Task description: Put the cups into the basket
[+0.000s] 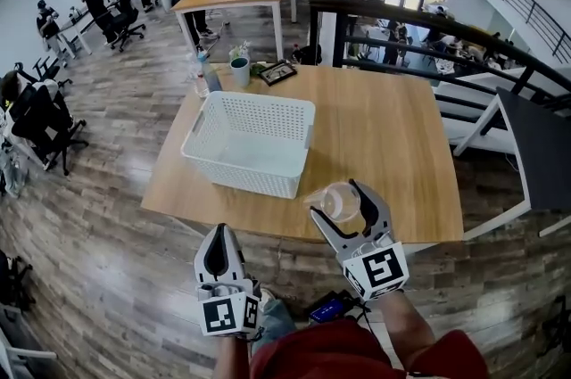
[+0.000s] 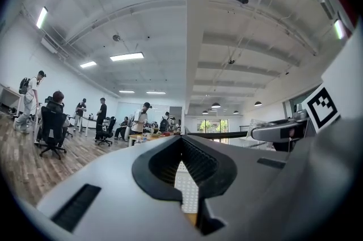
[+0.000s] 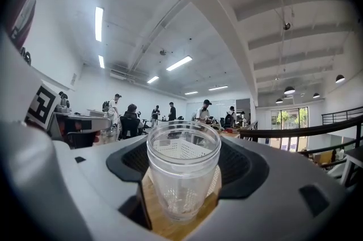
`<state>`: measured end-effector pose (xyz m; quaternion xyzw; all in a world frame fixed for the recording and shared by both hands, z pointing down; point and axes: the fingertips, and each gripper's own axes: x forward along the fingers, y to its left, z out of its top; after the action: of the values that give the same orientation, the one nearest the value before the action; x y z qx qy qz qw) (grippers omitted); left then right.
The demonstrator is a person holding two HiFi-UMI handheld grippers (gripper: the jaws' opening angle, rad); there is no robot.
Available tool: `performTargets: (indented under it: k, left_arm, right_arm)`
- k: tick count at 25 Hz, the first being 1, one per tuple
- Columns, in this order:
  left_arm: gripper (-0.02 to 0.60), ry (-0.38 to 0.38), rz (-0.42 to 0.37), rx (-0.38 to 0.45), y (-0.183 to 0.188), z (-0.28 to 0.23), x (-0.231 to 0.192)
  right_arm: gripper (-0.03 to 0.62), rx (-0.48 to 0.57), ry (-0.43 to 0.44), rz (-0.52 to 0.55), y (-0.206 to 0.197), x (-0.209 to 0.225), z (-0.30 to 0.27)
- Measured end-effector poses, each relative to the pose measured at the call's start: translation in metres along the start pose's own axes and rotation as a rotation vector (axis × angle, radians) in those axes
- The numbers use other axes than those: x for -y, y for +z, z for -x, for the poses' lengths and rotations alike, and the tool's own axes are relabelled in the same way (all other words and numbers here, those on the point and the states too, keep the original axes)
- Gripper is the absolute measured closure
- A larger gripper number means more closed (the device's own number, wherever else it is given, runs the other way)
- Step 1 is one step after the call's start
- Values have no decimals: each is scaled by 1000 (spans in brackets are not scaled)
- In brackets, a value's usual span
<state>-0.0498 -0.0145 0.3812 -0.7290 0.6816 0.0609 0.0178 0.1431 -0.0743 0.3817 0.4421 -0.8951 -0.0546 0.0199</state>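
Note:
A white plastic mesh basket stands on the left half of the wooden table. It looks empty in the head view. My right gripper is shut on a clear plastic cup, held upright over the table's near edge, just right of the basket's front corner. In the right gripper view the cup fills the gap between the jaws, with the basket showing behind it. My left gripper is shut and holds nothing. It hangs below the table's near edge, close to my body. Through its narrow slit a strip of the basket shows.
At the table's far edge stand a teal cup, a small bottle and a dark flat frame. A black railing runs behind the table. A white bench is at the right, and people work at desks further back.

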Motion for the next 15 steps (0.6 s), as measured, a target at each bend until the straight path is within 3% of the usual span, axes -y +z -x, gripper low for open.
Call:
performTargets:
  k: [15]
  left_arm:
    - [581,-17,31,13,8,-35,-84]
  right_arm:
    - [238,4,-8,28,26,-44,-79]
